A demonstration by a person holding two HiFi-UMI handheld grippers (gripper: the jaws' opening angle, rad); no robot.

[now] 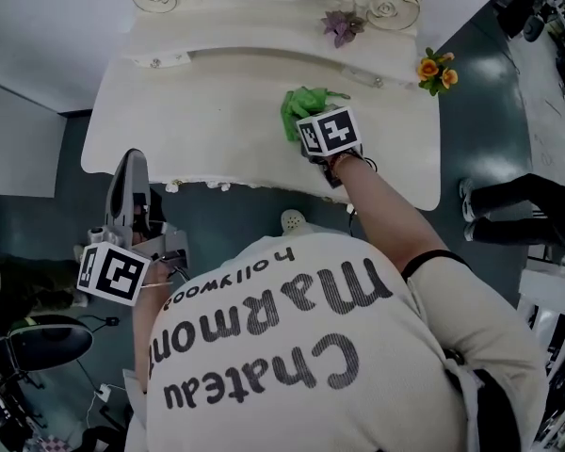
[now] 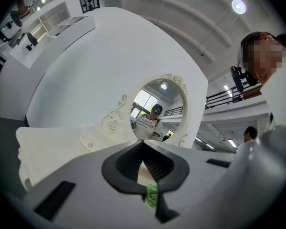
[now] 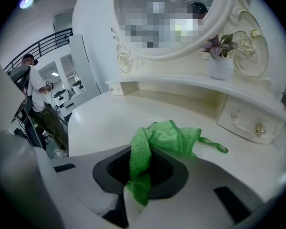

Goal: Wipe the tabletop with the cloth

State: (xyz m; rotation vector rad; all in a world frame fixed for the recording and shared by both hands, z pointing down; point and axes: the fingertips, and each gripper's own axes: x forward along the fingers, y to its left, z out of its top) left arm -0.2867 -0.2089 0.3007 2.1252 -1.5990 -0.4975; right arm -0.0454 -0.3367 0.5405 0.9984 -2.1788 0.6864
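Note:
The green cloth (image 1: 304,107) lies bunched on the cream dressing-table top (image 1: 188,111), right of centre. My right gripper (image 1: 318,145) is shut on its near end; in the right gripper view a fold of the cloth (image 3: 169,136) runs back between the jaws of the gripper (image 3: 142,151), and the rest spreads out on the tabletop (image 3: 109,123). My left gripper (image 1: 132,158) hangs off the table's front left edge, jaws together and holding nothing. In its own view the left gripper (image 2: 143,143) points at the oval mirror (image 2: 157,113), with a sliver of cloth (image 2: 151,195) showing behind the jaws.
A raised shelf at the table's back carries a purple plant (image 1: 341,26) in a white pot (image 3: 220,67). Orange flowers (image 1: 435,71) sit at the right end. A small drawer with knobs (image 3: 248,120) stands right of the cloth. A person's legs (image 1: 513,205) are at the right.

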